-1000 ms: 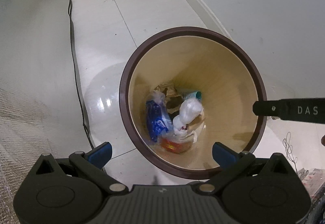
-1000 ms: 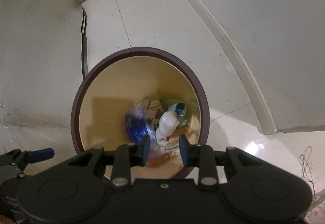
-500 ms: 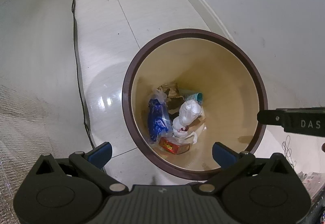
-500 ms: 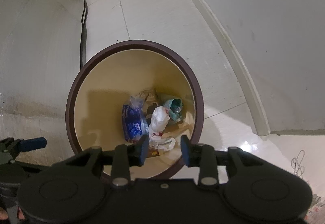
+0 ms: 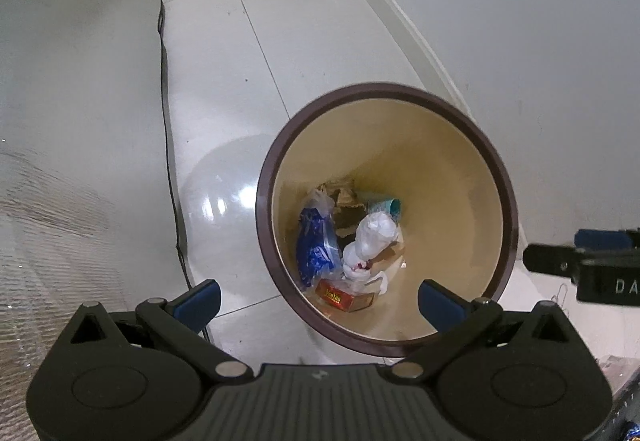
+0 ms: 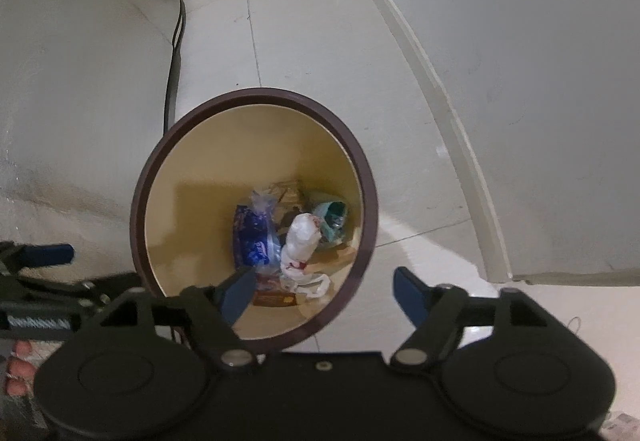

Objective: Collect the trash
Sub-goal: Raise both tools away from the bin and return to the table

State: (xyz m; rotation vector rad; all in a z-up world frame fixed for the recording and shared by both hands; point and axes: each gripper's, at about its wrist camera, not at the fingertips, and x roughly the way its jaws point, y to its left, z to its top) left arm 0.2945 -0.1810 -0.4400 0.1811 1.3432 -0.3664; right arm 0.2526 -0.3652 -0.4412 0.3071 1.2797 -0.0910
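Note:
A round bin with a dark brown rim (image 5: 508,201) (image 6: 366,177) and a cream inside stands on the white tile floor below both grippers. At its bottom lie a blue wrapper (image 5: 314,253) (image 6: 252,237), a knotted white plastic bag (image 5: 372,237) (image 6: 302,241), a teal cup (image 5: 386,206) (image 6: 332,219) and a small red box (image 5: 344,299). My left gripper (image 5: 320,305) hangs open above the bin's near rim, nothing between its fingers. My right gripper (image 6: 324,295) is opening wide above the bin, its jaws empty.
A black cable (image 5: 168,129) runs along the foot of the wall on the left. A white baseboard (image 6: 452,129) and wall stand to the right of the bin. Small litter and a wire (image 5: 560,295) lie on the floor at the right. A person's fingers (image 6: 18,365) show at the lower left.
My right gripper's jaws went from nearly together to wide apart. The bin has drifted to the right in the left wrist view. The red box now shows more plainly.

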